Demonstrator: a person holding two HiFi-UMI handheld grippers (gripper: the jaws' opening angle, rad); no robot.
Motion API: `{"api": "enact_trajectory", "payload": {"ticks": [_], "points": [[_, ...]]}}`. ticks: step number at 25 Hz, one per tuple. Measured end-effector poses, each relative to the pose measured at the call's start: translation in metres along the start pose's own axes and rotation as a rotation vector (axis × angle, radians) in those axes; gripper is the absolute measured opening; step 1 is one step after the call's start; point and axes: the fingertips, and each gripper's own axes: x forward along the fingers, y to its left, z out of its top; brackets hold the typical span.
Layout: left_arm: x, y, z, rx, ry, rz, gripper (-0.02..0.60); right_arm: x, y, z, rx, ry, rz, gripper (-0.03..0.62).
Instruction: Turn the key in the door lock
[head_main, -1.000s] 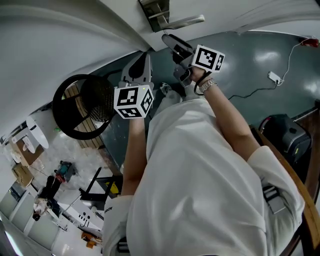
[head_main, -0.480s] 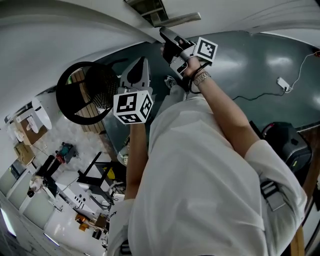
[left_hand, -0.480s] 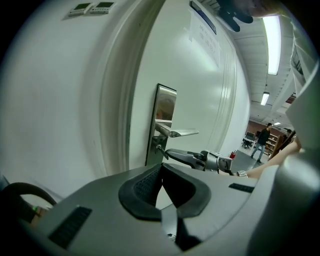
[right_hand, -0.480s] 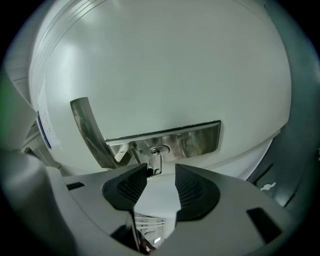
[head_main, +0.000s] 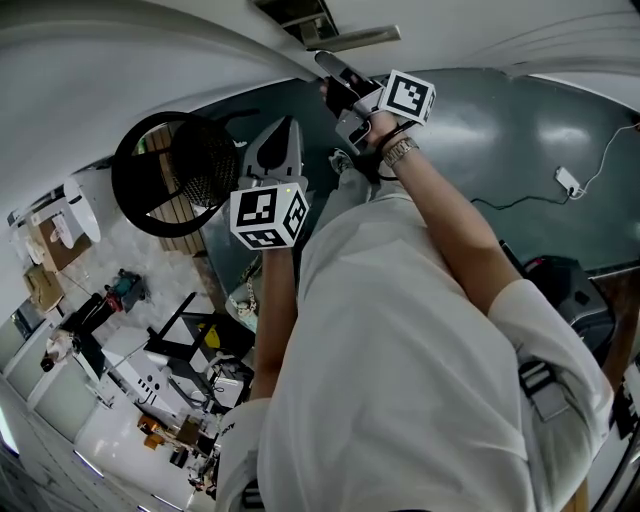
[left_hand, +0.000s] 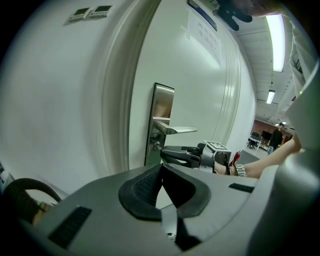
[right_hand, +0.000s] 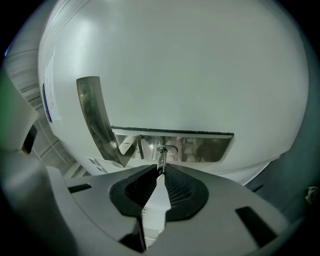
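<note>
Small silver metal key sits in the lock of the brushed steel plate, poking straight out between the right gripper's fingertips. Those jaws have just been closing, and the black ribbed pads now pinch the key at their very tips. It's tight on one side: the steel lever handle crosses just up and left of the finger at that view's left. Right of the fingers, the plate and the white door give open room. The left gripper hangs back, well apart from the lock, jaws pressed together on nothing. The key's far end is buried in the lock and its near end is swallowed between the pads, so only a short stretch shows. In the head view the right gripper's body covers the key altogether.
</note>
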Motion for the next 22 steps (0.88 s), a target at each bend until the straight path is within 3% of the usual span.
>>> {"api": "enact_trajectory", "payload": {"ticks": [2, 6, 15, 22], "points": [[0.002, -0.002, 0.0, 0.001, -0.001, -0.006, 0.009, 0.001, 0.0, -0.001, 0.004, 0.01, -0.009, 0.027], [0.008, -0.009, 0.002, 0.008, -0.001, -0.018, 0.009, -0.001, 0.001, 0.001, -0.045, 0.016, -0.064, 0.025], [0.009, 0.002, 0.006, 0.0, -0.013, -0.039, 0.009, -0.001, 0.007, 0.002, -0.363, 0.04, -0.272, 0.025], [0.009, 0.015, 0.006, 0.002, -0.027, -0.09, 0.009, 0.0, 0.009, -0.004, -0.702, 0.069, -0.497, 0.025]]}}
